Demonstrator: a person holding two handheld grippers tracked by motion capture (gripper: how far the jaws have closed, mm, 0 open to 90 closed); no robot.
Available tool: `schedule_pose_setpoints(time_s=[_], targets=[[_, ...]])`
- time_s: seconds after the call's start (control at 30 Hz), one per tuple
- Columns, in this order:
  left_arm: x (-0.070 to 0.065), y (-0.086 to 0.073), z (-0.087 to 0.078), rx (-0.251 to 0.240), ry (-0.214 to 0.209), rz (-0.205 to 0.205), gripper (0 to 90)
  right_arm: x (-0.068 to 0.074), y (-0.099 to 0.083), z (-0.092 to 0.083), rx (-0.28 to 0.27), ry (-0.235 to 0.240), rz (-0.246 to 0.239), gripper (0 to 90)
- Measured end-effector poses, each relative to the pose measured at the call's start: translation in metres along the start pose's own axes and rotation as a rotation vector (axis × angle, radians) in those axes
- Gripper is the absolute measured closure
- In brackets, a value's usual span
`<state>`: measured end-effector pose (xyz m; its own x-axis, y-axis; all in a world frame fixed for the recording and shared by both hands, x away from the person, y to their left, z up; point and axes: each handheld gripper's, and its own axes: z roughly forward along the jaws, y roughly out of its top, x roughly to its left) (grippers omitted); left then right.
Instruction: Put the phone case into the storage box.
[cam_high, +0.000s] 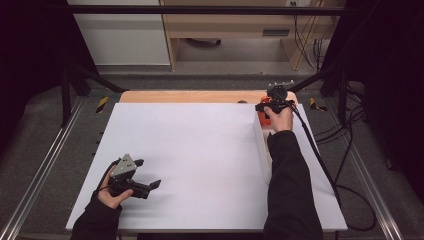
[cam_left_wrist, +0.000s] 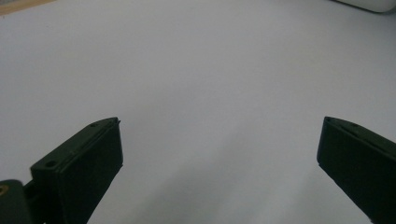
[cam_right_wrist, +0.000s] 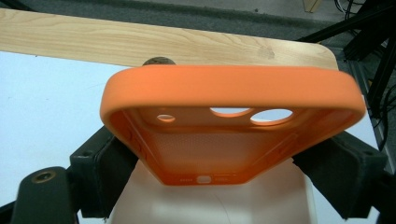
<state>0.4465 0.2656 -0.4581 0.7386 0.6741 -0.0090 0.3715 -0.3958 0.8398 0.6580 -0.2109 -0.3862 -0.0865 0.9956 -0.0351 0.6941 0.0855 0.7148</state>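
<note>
My right gripper (cam_high: 267, 111) is out at the far right of the table (cam_high: 200, 165), near the back edge, with my arm stretched along the right side; its jaws are pinching an orange phone case (cam_right_wrist: 224, 135) by its two long sides, one black pad on each flank, so the case sits crosswise between them; in the right gripper view the case's open side faces me and slightly down, its top edge with the camera holes lies farthest from me, and the small port slot is at the near edge; through the holes I see the pale surface behind it; in the high view only a bit of the case (cam_high: 263, 118) peeps out under my right hand (cam_high: 281, 119), so I cannot tell from there whether it touches anything below; just under the case lies a white box (cam_right_wrist: 205, 200), a long pale thing running along the right side of the table; whether the case rests on it I cannot tell; beyond the white sheet there is a strip of bare wood (cam_right_wrist: 140, 42) with a dark knot at its rim.

My left gripper (cam_high: 142, 182) is at the near left corner of the table, held in my left hand (cam_high: 112, 195), pointing right across the sheet; its jaws are spread wide with nothing between them, just white surface ahead.
</note>
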Motion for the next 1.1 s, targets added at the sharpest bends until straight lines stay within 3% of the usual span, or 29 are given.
schedule_pose_setpoints(time_s=[0.6, 0.83, 1.1], targets=[[-0.0002, -0.0002, 0.0005, 0.006, -0.003, 0.006, 0.0, -0.0019, -0.0017, 0.0015, -0.004, 0.011, 0.002, 14.8], [0.0, -0.0002, 0.0005, 0.006, -0.003, 0.006, 0.0, -0.0022, -0.001, 0.0011, 0.003, 0.044, -0.013, 2.8], [-0.0004, -0.0003, 0.001, 0.008, -0.005, 0.006, 0.0, -0.0028, -0.001, -0.0037, -0.027, 0.051, -0.019, 0.6]])
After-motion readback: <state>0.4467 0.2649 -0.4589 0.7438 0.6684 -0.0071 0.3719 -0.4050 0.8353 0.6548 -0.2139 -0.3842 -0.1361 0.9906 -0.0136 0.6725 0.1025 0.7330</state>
